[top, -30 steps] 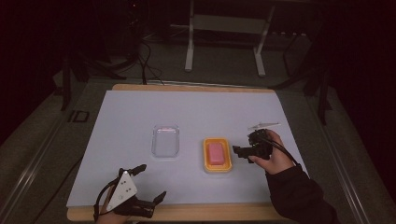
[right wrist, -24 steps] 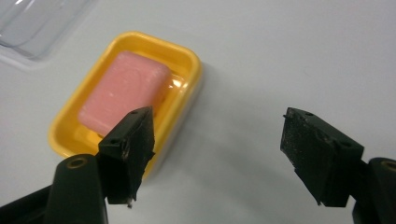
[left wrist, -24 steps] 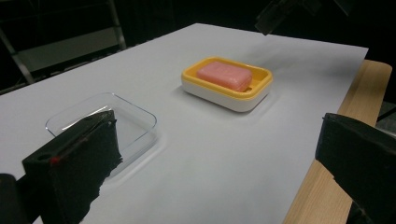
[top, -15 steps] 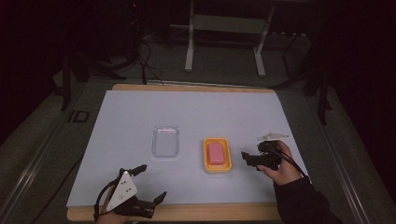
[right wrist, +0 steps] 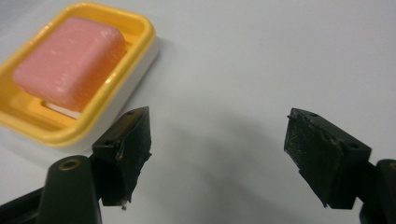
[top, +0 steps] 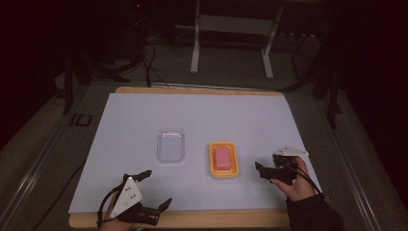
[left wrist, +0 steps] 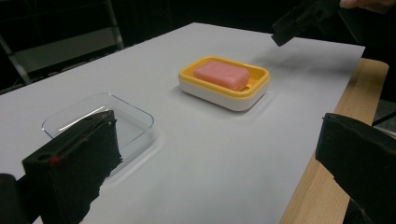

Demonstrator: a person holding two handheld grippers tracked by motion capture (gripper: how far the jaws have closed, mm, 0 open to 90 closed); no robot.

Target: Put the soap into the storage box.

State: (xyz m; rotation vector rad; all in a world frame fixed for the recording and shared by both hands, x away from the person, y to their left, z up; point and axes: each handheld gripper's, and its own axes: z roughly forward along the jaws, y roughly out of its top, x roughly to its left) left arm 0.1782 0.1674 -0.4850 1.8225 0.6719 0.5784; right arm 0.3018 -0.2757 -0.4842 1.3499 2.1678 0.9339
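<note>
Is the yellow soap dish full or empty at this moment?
Full: a pink soap bar lies inside the yellow soap dish. The clear lid rests apart on the table.

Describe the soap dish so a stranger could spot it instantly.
On the white sheet covering the table, look right of centre, beside the clear lid. The soap dish is the yellow-rimmed white tray holding a pink bar; its neighbour is transparent and empty.
</note>
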